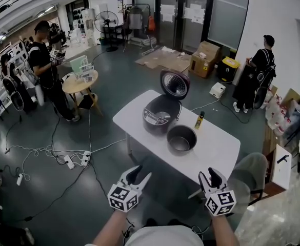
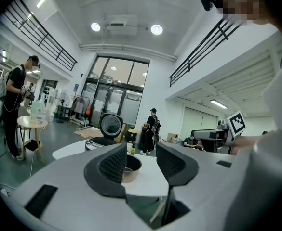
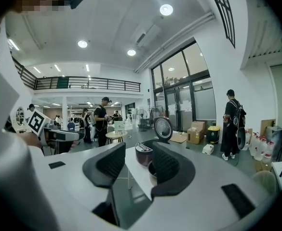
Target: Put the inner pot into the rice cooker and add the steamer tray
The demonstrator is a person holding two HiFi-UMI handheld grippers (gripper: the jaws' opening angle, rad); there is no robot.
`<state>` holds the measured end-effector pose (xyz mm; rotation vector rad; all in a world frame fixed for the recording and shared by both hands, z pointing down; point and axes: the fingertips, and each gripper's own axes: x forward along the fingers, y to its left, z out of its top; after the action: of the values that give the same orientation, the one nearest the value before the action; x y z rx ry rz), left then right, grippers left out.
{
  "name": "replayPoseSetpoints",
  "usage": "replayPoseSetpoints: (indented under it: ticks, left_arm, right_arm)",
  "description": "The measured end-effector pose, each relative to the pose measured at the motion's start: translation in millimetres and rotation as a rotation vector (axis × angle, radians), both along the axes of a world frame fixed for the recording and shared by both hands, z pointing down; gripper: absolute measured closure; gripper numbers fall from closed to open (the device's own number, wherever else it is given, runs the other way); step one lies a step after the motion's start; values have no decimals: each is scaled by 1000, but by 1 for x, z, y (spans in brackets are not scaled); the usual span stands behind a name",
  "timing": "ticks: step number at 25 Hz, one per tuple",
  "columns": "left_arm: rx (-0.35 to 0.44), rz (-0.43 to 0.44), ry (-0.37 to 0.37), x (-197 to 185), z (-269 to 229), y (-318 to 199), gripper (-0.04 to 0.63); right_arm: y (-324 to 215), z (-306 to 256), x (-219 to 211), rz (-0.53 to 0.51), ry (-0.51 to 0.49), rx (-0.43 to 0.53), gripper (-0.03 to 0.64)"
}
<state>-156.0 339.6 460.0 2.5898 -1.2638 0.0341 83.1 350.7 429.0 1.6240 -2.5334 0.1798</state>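
Ahead of both grippers, on the white table (image 1: 219, 155), the inner pot (image 1: 181, 138) stands upright just beside the rice cooker (image 1: 161, 115), on the side nearer the person. Neither tool touches it. The left gripper (image 1: 142, 171) and the right gripper (image 1: 207, 172) hover off the table's near edge, well short of the pot, one to either side of it.

In the left gripper view the jaws stand spread wide with nothing pressed between the ribbed pads (image 2: 113, 165). The pot (image 2: 131, 165) shows through the gap, far beyond the tips and partly behind the left jaw. In the right gripper view the jaws are likewise spread and empty. The cooker (image 3: 142, 154) sits in the gap in the distance, and only a sliver of the pot peeks out beside the right-hand jaw.

The pot is a round, dark grey metal bowl with a thin rim and a paler, shiny floor, and it looks empty. The cooker is dark and rounded, and its lid (image 1: 174, 83) is tipped up and back, showing a round ridged inner face. Something pale lies inside the cooker's well, but what it is cannot be told. A small yellow-and-dark bottle (image 1: 199, 120) stands near the pot's far right side, apart from it.

Cables and power strips trail over the grey floor to the table's left, and a person in black (image 1: 46, 68) stands by a small round wooden table (image 1: 79, 85).
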Motion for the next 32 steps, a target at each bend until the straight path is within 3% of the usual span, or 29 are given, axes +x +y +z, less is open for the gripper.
replayPoseSetpoints:
  ticks: [16,23,32]
  left_arm:
    - [-27,14,6,-10,13,-15,387]
    - [-57,-1,-3,0,25,-51,388]
    - [-93,-29,-20,29,33,-135,383]
  right_arm:
    - [-18,17,-9,16,6,-38,428]
    - [-62,32,0,-1,-4,-64,428]
    - [-150,44,30,-37,1,-100,428]
